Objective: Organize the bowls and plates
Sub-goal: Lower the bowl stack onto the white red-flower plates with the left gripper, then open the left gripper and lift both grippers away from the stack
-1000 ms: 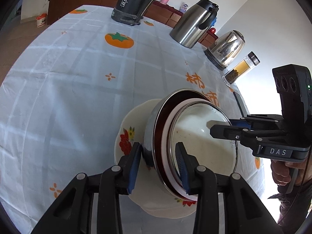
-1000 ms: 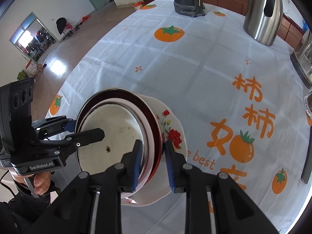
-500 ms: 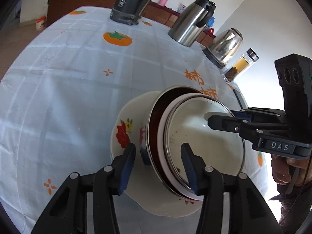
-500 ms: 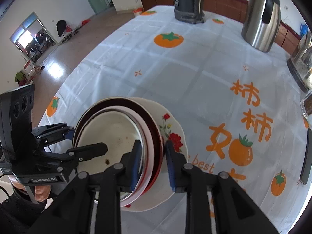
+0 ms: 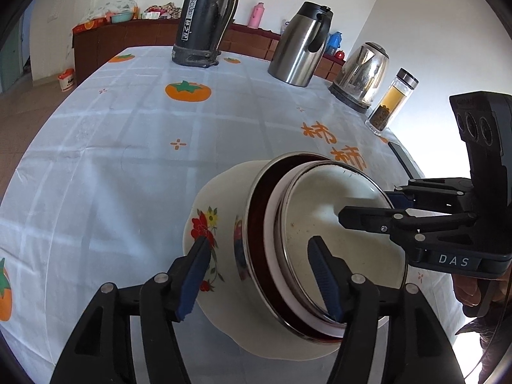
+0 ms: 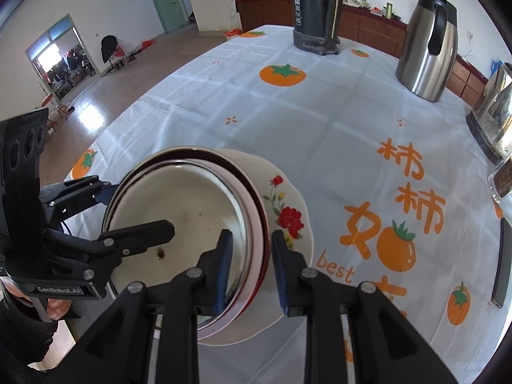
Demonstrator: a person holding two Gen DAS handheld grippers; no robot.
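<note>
Steel-rimmed nested bowls point(image 5: 320, 236) sit on a floral plate point(image 5: 220, 224) on the persimmon tablecloth point(image 5: 112, 160); in the left wrist view the left gripper point(image 5: 259, 275) has just been opening, its pads clear of the near rims between them. From the right wrist view, the right gripper point(image 6: 251, 265) clamps the bowls' right rims, plate point(image 6: 288, 198) beneath.

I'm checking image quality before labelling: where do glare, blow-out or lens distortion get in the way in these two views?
Left wrist view: the wall at right is blown out white behind the glass jar, and the tablecloth edges bow from fisheye. Right wrist view: the far doorway is overexposed, glare sits on the floor, and dark vignette fills the corners; the nested bowls stay sharp.
</note>
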